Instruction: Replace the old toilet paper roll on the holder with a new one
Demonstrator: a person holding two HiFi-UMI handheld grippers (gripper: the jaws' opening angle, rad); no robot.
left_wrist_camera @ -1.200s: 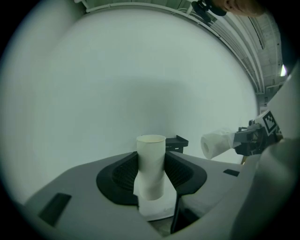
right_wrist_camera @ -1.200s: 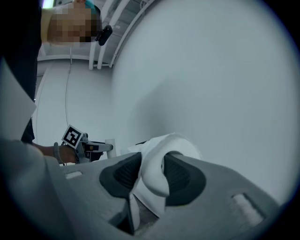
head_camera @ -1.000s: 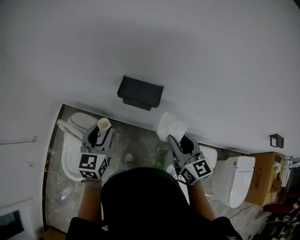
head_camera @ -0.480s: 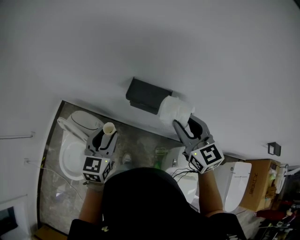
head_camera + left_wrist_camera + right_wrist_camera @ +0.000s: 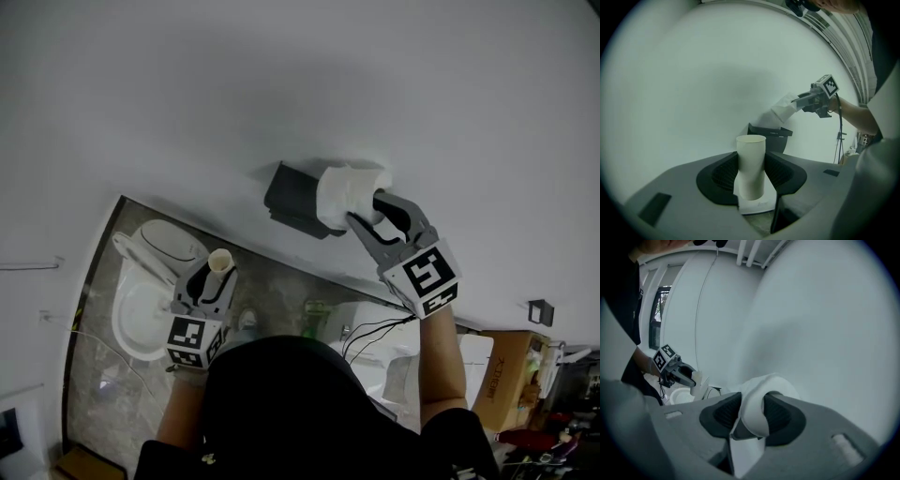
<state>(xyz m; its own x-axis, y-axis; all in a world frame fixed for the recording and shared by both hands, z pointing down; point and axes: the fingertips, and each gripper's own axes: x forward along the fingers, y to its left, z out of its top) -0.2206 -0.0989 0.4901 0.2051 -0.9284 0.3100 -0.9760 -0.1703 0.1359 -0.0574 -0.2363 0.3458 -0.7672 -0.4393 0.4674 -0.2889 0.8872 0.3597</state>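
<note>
Clenched on the soft side of a full toilet paper roll [image 5: 345, 193], the jaws of the right gripper [image 5: 362, 212] hold it raised at the right end of the dark holder [image 5: 294, 199] on the white wall; 1 jaw appears to sit in the roll's core. The right arm stretches forward and up. The left gripper [image 5: 214, 275], low and close to the body above a toilet [image 5: 141, 305], grasps an empty cardboard tube [image 5: 219, 260] upright.
</note>
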